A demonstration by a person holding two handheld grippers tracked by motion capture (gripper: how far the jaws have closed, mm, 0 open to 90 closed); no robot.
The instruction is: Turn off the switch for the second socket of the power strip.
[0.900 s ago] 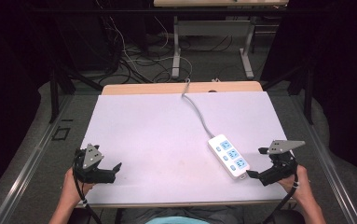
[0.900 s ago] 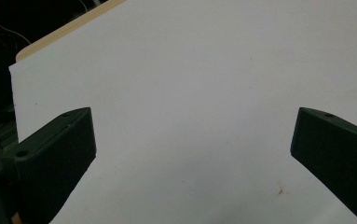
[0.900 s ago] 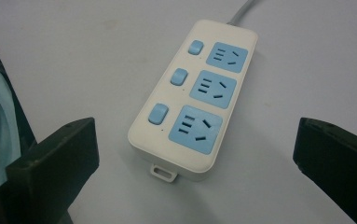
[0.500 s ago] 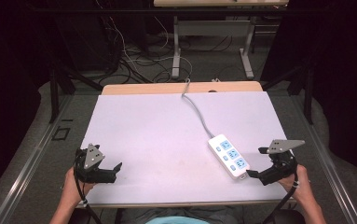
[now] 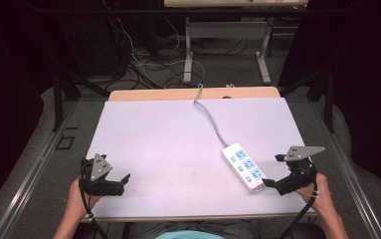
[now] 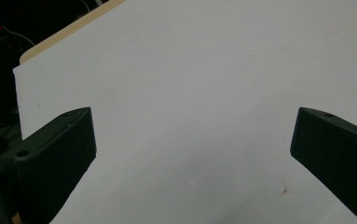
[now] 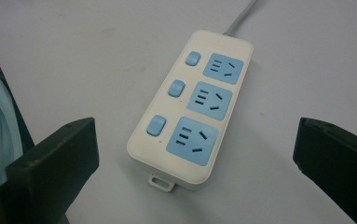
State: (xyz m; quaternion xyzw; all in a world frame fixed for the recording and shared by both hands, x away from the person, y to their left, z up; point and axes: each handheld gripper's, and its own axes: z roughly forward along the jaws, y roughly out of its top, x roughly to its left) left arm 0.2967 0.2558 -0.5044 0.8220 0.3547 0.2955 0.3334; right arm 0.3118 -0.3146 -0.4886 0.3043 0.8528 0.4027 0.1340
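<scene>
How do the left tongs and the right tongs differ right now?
The left tongs sit over bare white table; the right tongs face the power strip, close to its near end. The left tongs' grey plate tilts; the right tongs' plate lies flatter. Both stand open, holding nothing.

High view over whole table; gripper views close, sharing its white top.

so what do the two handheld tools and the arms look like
Both are black two-jaw tools. The left tool and right tool each carry a grey three-cornered plate on top and trail a black cable. The jaws are blocky black pads. The forearms are bare, no sleeves visible.
</scene>
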